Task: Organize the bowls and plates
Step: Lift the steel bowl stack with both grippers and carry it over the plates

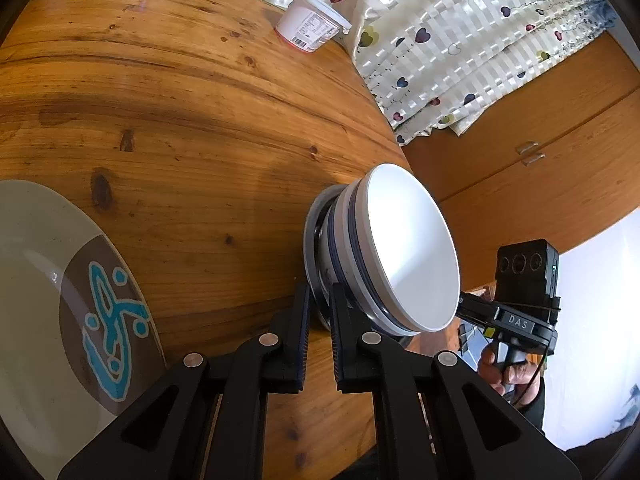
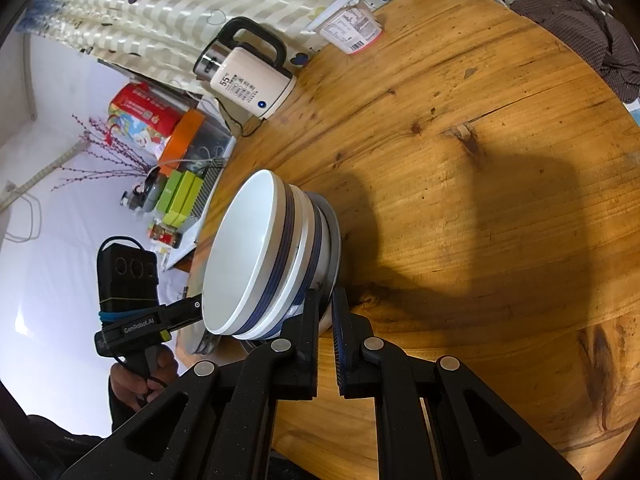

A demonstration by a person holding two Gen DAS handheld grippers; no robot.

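A stack of white bowls with dark blue bands [image 1: 404, 248] rests on a grey-rimmed plate [image 1: 314, 240] near the edge of the round wooden table [image 1: 192, 120]. My left gripper [image 1: 320, 300] is shut on the plate's rim from one side. My right gripper [image 2: 326, 300] is shut on the same plate's rim [image 2: 334, 232] from the opposite side, under the bowl stack [image 2: 248, 252]. Each view shows the other gripper [image 1: 520, 320] [image 2: 128, 320] held in a hand beyond the bowls. A large cream plate with a brown and turquoise pattern [image 1: 60, 320] lies at the left.
A white yoghurt tub [image 1: 312, 24] and a cream electric kettle [image 2: 248, 76] stand at the table's far side by a heart-patterned cloth [image 1: 460, 40]. A dark garment [image 2: 592, 32] lies on the far right edge. Boxes and clutter [image 2: 168, 152] lie beyond the table.
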